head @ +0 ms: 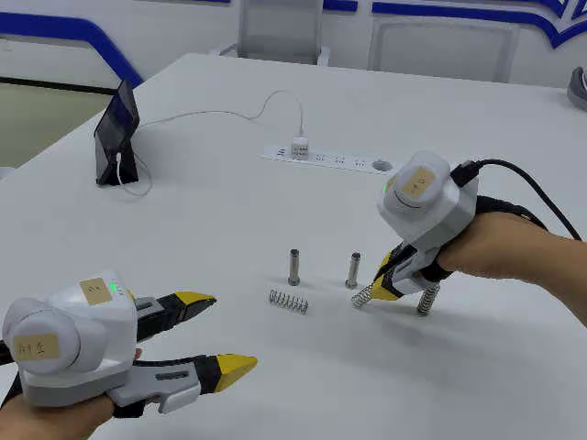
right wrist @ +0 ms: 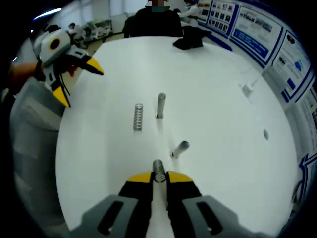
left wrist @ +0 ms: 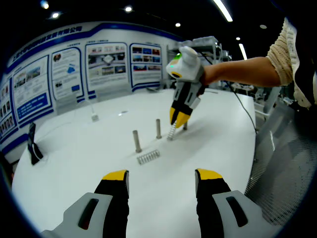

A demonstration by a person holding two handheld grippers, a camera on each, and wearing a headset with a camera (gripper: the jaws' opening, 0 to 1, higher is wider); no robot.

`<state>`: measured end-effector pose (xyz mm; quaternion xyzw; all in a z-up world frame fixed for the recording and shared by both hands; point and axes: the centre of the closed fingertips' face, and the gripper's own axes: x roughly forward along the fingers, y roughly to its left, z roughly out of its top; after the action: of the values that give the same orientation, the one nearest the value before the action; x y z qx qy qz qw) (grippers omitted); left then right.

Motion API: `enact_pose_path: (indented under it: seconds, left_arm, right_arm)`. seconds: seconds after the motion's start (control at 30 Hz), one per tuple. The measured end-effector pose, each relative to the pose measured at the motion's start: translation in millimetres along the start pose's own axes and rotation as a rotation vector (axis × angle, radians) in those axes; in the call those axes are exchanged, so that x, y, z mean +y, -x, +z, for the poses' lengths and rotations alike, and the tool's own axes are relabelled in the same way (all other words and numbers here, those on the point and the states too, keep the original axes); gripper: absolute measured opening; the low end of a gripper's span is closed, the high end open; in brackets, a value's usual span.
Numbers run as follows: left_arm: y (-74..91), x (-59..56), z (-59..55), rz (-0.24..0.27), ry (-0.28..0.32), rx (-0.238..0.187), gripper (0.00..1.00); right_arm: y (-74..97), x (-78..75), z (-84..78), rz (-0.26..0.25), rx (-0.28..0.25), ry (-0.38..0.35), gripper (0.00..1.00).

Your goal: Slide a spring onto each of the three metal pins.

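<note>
Two bare metal pins (head: pixel 293 267) (head: pixel 353 269) stand upright on the white table (head: pixel 229 211). To their right, a third pin (head: pixel 427 299) wears a spring. A loose spring (head: pixel 288 301) lies flat in front of the left pin. My right gripper (head: pixel 383 290) is shut on another spring (head: pixel 364 295), held low just right of the middle pin (right wrist: pixel 180 148); that spring (right wrist: pixel 158 171) pokes out between the yellow tips. My left gripper (head: pixel 215 332) hovers open and empty at the near left, with its fingers (left wrist: pixel 116 178) well short of the loose spring (left wrist: pixel 148 157).
A power strip (head: pixel 321 158) with a plugged charger and cable lies at the back middle. A dark tablet on a stand (head: pixel 117 128) sits at the back left. Chairs stand beyond the far table edge.
</note>
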<state>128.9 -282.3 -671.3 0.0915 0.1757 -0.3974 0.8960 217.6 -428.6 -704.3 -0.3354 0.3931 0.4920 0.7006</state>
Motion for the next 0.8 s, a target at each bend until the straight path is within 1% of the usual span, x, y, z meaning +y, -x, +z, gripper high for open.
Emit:
enact_pose_path:
  seconds: [0.33, 0.7, 0.8]
  left_arm:
    - [1.1, 0.1, 2.2, 0.002, 0.005, -0.010, 0.55]
    - [2.1, -1.0, 1.9, 0.002, 0.005, -0.011, 0.55]
    - [2.3, -1.6, 1.3, 0.001, 0.004, -0.010, 0.55]
  right_arm:
    - [4.4, 2.3, 2.2, 0.002, 0.010, 0.015, 0.12]
    - [6.6, 4.5, 2.7, 0.007, 0.019, 0.023, 0.12]
    - [6.3, 5.3, 1.0, 0.011, 0.031, 0.025, 0.12]
